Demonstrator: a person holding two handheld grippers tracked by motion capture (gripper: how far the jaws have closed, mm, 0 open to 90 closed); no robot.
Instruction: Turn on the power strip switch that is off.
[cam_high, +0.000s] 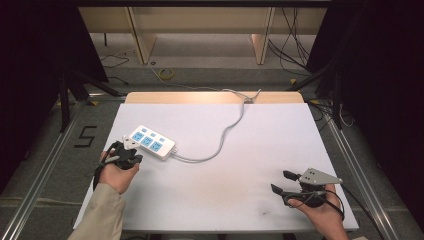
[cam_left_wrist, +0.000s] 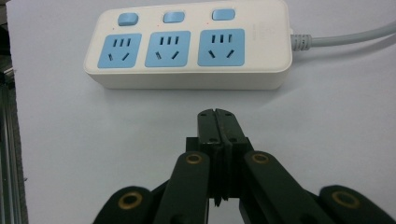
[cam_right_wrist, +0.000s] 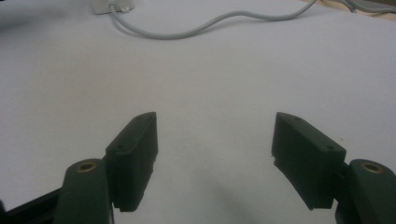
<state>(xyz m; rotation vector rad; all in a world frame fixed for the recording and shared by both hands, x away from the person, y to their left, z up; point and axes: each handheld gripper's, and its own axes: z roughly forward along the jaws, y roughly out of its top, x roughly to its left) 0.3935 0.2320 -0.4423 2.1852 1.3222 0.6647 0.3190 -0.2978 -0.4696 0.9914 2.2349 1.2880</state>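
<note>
A white power strip (cam_high: 148, 141) with three blue sockets and three blue switches lies on the left part of the white table (cam_high: 220, 195). Its grey cable (cam_high: 227, 130) runs off over the far edge. My left gripper (cam_high: 131, 148) sits just in front of the strip's near side. In the left gripper view the power strip (cam_left_wrist: 191, 44) lies a short way beyond the left gripper (cam_left_wrist: 216, 113), whose jaws are shut together with nothing between them. My right gripper (cam_high: 280, 182) rests at the table's near right. The right gripper (cam_right_wrist: 215, 133) is open over bare table.
In the right gripper view the strip's cable (cam_right_wrist: 205, 25) curves across the far part of the table. Beyond the table's wooden far edge (cam_high: 210, 97) are floor cables and wooden furniture legs. Metal rails (cam_high: 45, 165) run along both sides of the table.
</note>
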